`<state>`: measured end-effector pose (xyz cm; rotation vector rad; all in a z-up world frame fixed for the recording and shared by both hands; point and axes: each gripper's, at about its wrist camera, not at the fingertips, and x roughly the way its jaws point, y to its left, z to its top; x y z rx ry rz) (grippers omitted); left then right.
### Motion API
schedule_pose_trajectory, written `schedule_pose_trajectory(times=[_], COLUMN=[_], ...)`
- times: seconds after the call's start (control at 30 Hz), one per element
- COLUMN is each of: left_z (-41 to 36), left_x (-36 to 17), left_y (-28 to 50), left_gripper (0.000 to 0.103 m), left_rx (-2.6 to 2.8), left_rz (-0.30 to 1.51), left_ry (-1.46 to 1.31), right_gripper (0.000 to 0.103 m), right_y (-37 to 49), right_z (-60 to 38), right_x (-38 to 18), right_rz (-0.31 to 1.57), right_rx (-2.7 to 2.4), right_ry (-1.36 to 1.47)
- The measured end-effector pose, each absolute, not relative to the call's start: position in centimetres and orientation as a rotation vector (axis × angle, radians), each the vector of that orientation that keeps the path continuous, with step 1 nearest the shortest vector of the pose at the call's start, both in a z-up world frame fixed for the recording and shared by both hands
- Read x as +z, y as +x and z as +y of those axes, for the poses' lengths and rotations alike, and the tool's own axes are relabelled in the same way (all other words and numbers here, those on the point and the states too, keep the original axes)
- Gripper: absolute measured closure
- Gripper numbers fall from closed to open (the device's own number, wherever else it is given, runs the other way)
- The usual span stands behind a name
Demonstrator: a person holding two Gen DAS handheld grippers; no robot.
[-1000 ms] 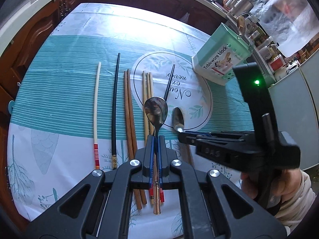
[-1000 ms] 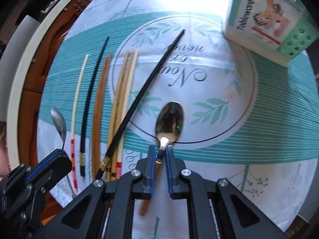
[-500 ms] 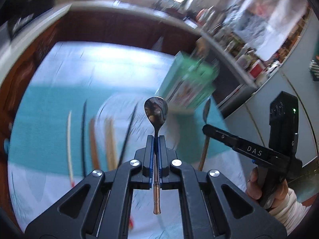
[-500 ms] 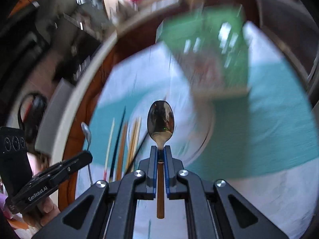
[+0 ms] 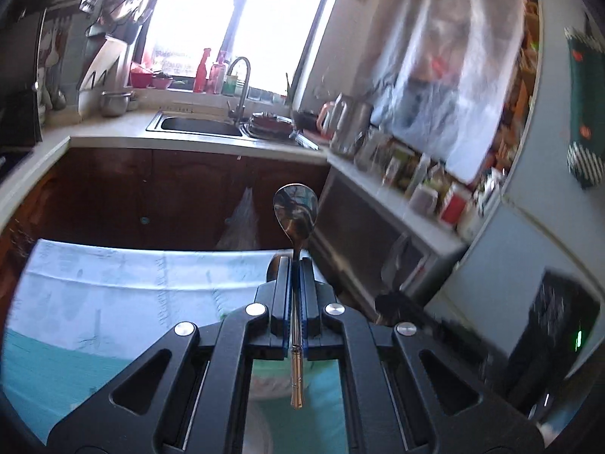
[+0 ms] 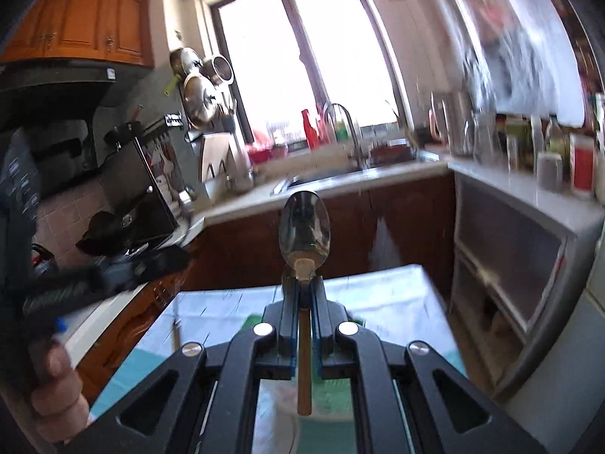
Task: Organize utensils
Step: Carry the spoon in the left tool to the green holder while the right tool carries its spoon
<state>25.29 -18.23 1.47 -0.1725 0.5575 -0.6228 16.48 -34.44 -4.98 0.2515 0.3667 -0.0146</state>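
My left gripper [image 5: 296,265] is shut on a thin steel spoon [image 5: 295,208] with a slim gold handle, held bowl-up and level, high above the table [image 5: 94,295]. My right gripper [image 6: 304,283] is shut on a steel spoon [image 6: 304,229] with a wooden handle, also bowl-up and raised. Both cameras face the kitchen counter, not the table top. A pale green shape below each gripper [image 5: 270,374] may be the tableware box top; I cannot tell. The chopsticks are out of view. The other hand-held gripper shows blurred at the left of the right wrist view [image 6: 94,280].
The teal and white tablecloth [image 6: 227,302] ends at a far edge before dark wood cabinets [image 5: 151,196]. A counter with sink [image 5: 196,125] and faucet runs behind. A shelf of jars [image 5: 416,181] and a fridge [image 5: 548,227] stand to the right.
Both grippers have lifted their spoons off the cloth and tilted up, from looking down at the chopsticks and box to facing the kitchen counter. Both stay shut.
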Motion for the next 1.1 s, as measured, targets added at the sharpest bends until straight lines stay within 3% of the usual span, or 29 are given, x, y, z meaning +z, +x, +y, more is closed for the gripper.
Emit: schedule_pose_trajectory(times=[0.27, 0.93, 1.0, 1.07, 1.1], left_z=[-21.2, -25.3, -24.9, -24.7, -24.7], left_x=[-1.8, -9.2, -9.4, -9.3, -9.3], left_y=[31.4, 32.3, 31.7, 31.2, 30.7], left_gripper=[0.102, 0.101, 0.101, 0.101, 0.101], left_rx=[-0.595, -0.636, -0.645, -0.645, -0.649], left_rz=[0.557, 0.58, 0.589, 0.589, 0.594], left_ry=[-0.272, -0.185, -0.173, -0.159, -0.151], right_gripper=[0.097, 0.096, 0.093, 0.08, 0.078], right_y=[17.6, 19.5, 19.4, 19.1, 18.9], right_z=[-35.2, -35.3, -35.4, -35.4, -35.5], right_x=[-6.3, -11.9, -12.0, -11.9, -11.9], right_rz=[0.216, 0.342, 0.355, 0.364, 0.361], right_rx=[-0.053, 0.016, 0.03, 0.032, 0.029], right_ry=[0.154, 0.104, 0.117, 0.126, 0.131])
